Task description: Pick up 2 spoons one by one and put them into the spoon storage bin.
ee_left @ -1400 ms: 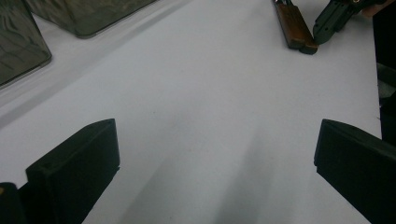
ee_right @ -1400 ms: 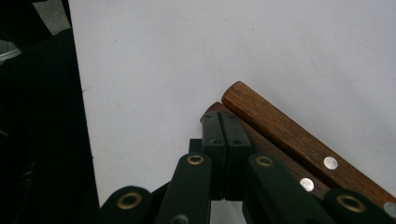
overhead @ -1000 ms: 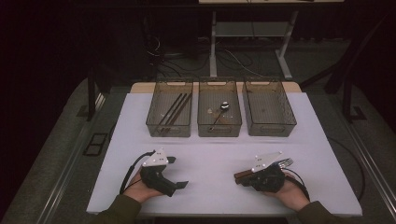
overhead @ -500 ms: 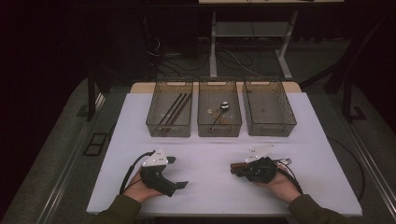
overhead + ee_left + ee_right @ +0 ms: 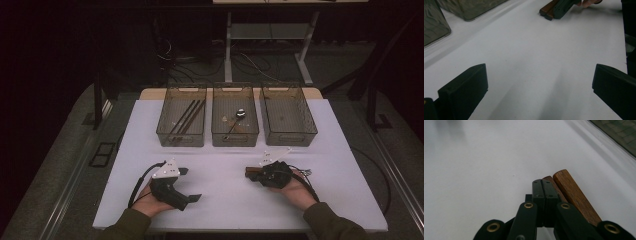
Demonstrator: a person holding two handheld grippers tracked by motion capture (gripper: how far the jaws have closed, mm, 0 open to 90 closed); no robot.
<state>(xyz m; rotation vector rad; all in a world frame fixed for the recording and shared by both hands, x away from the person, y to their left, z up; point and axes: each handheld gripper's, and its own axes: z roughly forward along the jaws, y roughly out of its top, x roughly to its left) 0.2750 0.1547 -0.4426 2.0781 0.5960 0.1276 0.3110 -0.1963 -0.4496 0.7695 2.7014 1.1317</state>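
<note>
L gripper (image 5: 186,185) rests on white bench (image 5: 225,155), near edge, fingers spread wide, nothing btwn them. Three clear bins at back: L bin (image 5: 182,122) w/ dark rods, mid bin (image 5: 235,121) w/ small parts, R bin (image 5: 287,118). R gripper (image 5: 252,172) lies low, fingers pressed together; two brown wooden sticks (image 5: 574,195) alongside them, touching.

A white counter (image 5: 345,165) is lit from above, while the room around it is left in near darkness. Grey carpeted floor (image 5: 60,165) is seen on both sides of it. Beyond the far edge, the pale metal legs of another table (image 5: 229,55) are made out, with dark cables (image 5: 250,62) strewn on the floor between them. A dark upright post (image 5: 97,102) is seen at the left, and slanted dark struts (image 5: 372,75) at the right.
</note>
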